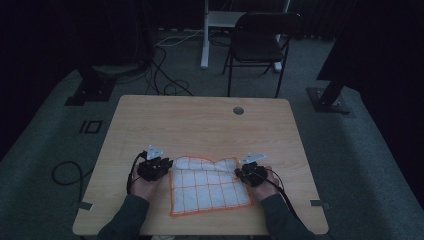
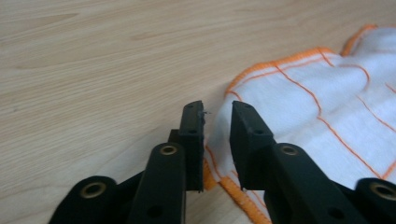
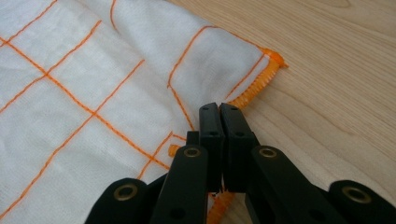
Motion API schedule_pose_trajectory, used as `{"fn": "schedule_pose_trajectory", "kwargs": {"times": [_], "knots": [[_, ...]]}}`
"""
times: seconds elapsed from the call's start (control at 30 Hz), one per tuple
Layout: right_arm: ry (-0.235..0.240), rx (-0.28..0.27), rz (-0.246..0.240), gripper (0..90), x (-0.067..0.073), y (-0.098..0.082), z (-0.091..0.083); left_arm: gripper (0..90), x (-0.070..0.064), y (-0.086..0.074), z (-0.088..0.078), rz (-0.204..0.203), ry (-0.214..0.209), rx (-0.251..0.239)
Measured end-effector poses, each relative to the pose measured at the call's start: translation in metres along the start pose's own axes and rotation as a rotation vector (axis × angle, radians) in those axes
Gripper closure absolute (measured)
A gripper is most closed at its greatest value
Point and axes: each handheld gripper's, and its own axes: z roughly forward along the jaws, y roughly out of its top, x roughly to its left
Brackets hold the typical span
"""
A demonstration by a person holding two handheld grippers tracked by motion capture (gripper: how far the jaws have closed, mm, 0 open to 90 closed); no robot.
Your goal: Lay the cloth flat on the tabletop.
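Right gripper view: right gripper [image 3: 219,109] clenched on white orange-gridded cloth [image 3: 93,84] hem; left gripper [image 2: 217,112] jaws parted astride opposite hem, gripping nothing. Cloth near front edge of light wooden table [image 1: 200,120] — lifting now risks one-sided drag, bunching.

Cloth [image 2: 299,107] runs off the frame's right edge in the left gripper view (hem beneath the left tool [image 2: 218,116] hidden), pinch undeterminable.
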Motion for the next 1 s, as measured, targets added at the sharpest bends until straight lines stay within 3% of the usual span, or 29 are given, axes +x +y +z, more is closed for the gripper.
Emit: {"fn": "schedule_pose_trajectory", "kwargs": {"times": [0.13, 0.27, 0.33, 0.47, 0.73, 0.93, 1.0], "knots": [[0.000, 0.000, 0.000, 88.8, 0.000, 0.000, 0.000, 74.1, 0.014, 0.000, -0.003, -0.056, 0.034, -0.005], [-0.001, 0.001, -0.002, 88.9, 0.000, 0.000, 0.000, 71.4, 0.022, -0.001, 0.002, -0.065, 0.055, 0.022], [-0.002, 0.002, -0.002, 88.9, 0.000, 0.000, 0.000, 70.5, 0.024, -0.002, 0.008, -0.062, 0.044, 0.046], [-0.001, 0.001, -0.001, 88.9, 0.000, 0.000, 0.000, 66.9, 0.015, -0.002, 0.014, -0.013, 0.006, 0.059], [-0.002, -0.001, -0.003, 88.9, 0.000, -0.001, 0.000, 60.4, -0.022, -0.006, 0.012, 0.137, -0.045, 0.027], [-0.001, -0.001, -0.002, 88.9, 0.000, -0.001, 0.000, 54.2, -0.035, -0.010, 0.006, 0.161, -0.131, 0.019], [-0.001, -0.001, -0.002, 88.9, 0.000, -0.001, 0.000, 52.9, -0.039, -0.012, 0.008, 0.179, -0.123, 0.040]]}}
